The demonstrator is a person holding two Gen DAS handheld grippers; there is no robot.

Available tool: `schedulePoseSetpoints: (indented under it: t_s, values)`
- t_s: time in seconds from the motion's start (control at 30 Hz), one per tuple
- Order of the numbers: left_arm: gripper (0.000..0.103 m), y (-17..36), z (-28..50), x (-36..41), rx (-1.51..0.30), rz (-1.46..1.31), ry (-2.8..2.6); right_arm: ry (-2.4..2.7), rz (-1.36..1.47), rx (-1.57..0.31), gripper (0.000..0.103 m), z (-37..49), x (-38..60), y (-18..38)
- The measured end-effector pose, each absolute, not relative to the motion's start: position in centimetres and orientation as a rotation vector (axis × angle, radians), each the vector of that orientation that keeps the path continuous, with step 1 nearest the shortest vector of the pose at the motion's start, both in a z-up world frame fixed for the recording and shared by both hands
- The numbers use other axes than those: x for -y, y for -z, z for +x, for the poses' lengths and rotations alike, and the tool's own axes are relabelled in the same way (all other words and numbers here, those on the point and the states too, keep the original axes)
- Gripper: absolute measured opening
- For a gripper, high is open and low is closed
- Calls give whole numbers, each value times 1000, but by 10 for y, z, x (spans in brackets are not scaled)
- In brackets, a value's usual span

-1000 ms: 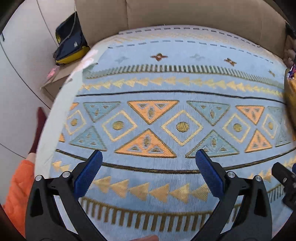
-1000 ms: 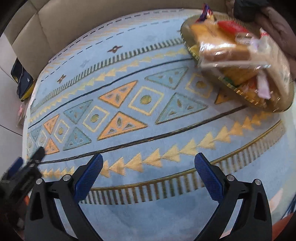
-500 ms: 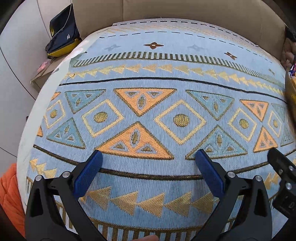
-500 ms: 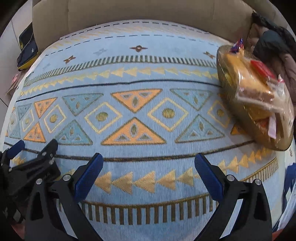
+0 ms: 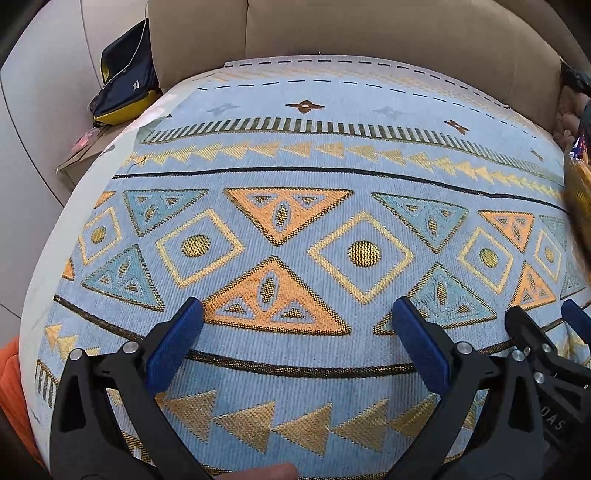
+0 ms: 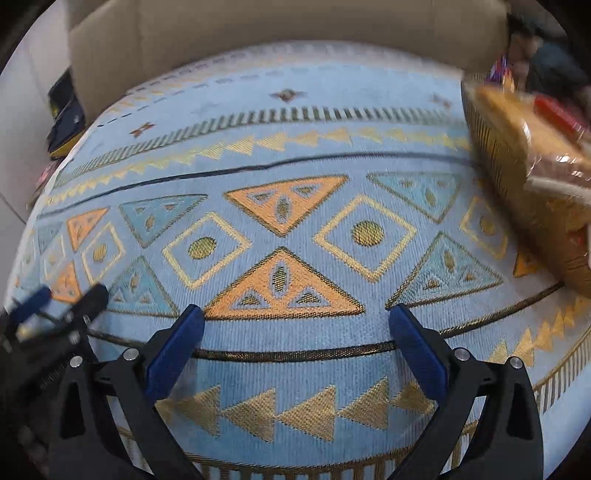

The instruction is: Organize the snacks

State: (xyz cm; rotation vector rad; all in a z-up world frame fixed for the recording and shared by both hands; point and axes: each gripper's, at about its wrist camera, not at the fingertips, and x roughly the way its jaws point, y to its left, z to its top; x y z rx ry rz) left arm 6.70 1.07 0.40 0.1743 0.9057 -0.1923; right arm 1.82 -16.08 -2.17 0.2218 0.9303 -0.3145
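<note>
While both grippers are held wide apart and empty above the near half of a patterned blue cloth (image 5: 295,376), nothing is touched by either. At the far left, off the cloth's far left corner, a dark bag (image 5: 123,79) is seen beside a beige sofa (image 5: 388,33). The left gripper (image 5: 295,332) is seen over an orange triangle, with the right gripper (image 6: 295,328) close beside it. At the cloth's right edge, a gold basket (image 6: 517,199) is seen, heaped with wrapped snacks (image 6: 532,136); they are blurred, so single packets cannot be told.
</note>
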Motion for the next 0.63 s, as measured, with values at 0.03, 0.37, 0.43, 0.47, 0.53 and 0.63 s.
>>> schedulePoseSetpoints:
  t_s: [0.03, 0.37, 0.43, 0.47, 0.53, 0.63]
  values:
    - [100, -4, 67, -11, -903, 174, 192, 342, 233, -875, 98, 10, 157, 24]
    - [100, -3, 64, -12, -893, 163, 199, 352, 236, -872, 98, 13, 160, 25]
    - [100, -3, 64, -12, -894, 164, 197, 353, 235, -871, 98, 12, 157, 25]
    - [100, -3, 63, -11, -888, 173, 192, 354, 234, -871, 98, 10, 157, 25]
    - [100, -3, 62, -10, -880, 178, 190, 352, 236, -871, 98, 11, 158, 24]
    - [100, -2, 62, -10, -873, 180, 189, 353, 235, -871, 98, 12, 158, 24]
